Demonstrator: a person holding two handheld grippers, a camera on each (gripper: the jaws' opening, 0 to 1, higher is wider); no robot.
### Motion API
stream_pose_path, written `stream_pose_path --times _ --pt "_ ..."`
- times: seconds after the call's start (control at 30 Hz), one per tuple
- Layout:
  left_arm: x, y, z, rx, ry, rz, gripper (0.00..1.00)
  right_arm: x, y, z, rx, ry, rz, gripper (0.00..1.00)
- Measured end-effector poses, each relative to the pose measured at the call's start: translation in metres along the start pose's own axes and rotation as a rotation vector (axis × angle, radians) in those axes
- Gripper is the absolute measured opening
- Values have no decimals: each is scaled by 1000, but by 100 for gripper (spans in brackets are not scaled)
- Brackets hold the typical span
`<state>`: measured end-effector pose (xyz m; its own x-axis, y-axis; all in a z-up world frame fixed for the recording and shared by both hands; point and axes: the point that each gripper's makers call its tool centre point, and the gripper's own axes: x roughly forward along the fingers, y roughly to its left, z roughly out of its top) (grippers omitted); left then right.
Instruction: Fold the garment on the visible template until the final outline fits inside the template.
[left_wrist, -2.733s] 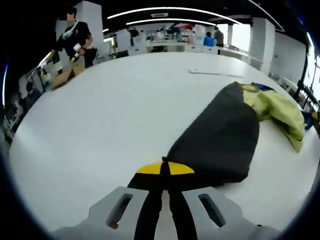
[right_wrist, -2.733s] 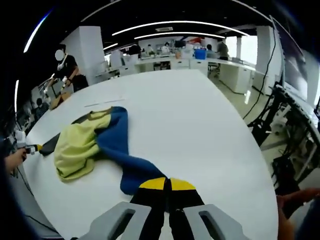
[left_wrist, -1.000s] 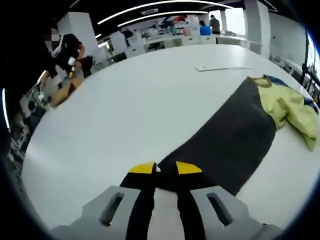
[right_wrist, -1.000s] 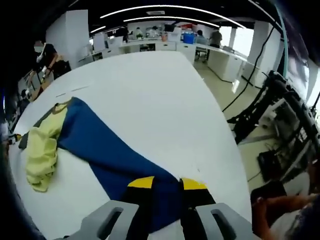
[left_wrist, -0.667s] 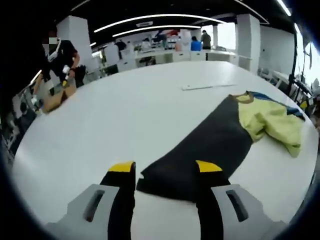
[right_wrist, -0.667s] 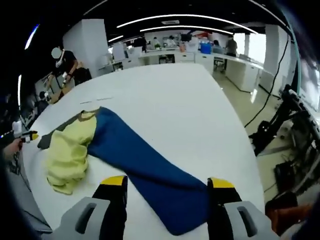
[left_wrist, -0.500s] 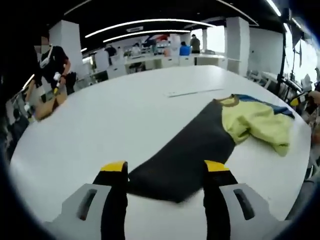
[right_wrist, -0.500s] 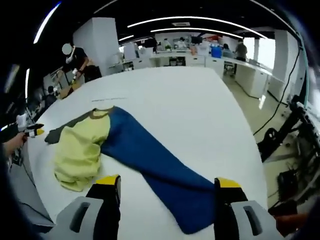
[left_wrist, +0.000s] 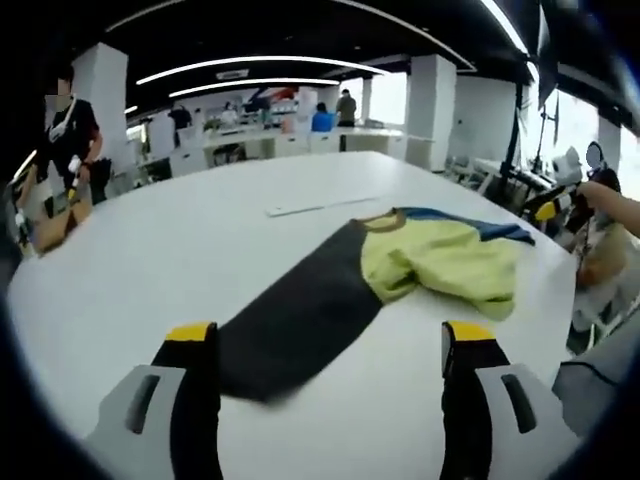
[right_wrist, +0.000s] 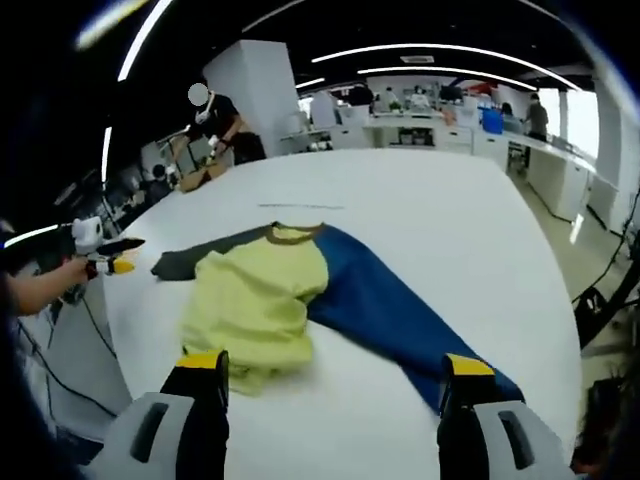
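A wide white worktop (left_wrist: 150, 260) stands in an open office hall under strip lights. One garment (right_wrist: 270, 290) lies ahead of both grippers' jaws, untouched. Left gripper (left_wrist: 330, 345) and right gripper (right_wrist: 330, 375) jaws gape apart.

blue sleeve (left_wrist: 470, 224) mostly hidden behind the yellow body (left_wrist: 440, 262), template outline (left_wrist: 308, 207) too faint to trace

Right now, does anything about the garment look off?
Yes. The yellow body is bunched in a rumpled heap instead of lying flat, while the dark sleeve and blue sleeve stretch out straight on the white table.
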<state>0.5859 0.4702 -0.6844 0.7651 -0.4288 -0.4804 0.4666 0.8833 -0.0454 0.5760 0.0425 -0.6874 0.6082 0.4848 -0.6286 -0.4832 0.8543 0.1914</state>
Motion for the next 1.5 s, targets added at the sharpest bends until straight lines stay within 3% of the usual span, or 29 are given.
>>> stream_pose_path --times 0.23,0.47,0.73,0.93,1.17,1.5 --pt "-6 -25 3 56 -8 -52 99 13 53 6 -69 14 129 83" --pt "-14 -44 2 50 -24 -92 99 24 104 7 -127 23 244 75" --pt "-23 -60 -5 51 -23 -116 99 40 138 -3 -185 54 318 69" --pt "-29 -68 -8 46 -26 -129 99 51 170 -15 -222 96 386 59" --pt "-34 -78 -13 43 -26 -138 97 70 193 -33 -282 155 404 48" --pt "-41 -87 -25 51 -7 -140 94 95 201 -49 -308 189 390 36"
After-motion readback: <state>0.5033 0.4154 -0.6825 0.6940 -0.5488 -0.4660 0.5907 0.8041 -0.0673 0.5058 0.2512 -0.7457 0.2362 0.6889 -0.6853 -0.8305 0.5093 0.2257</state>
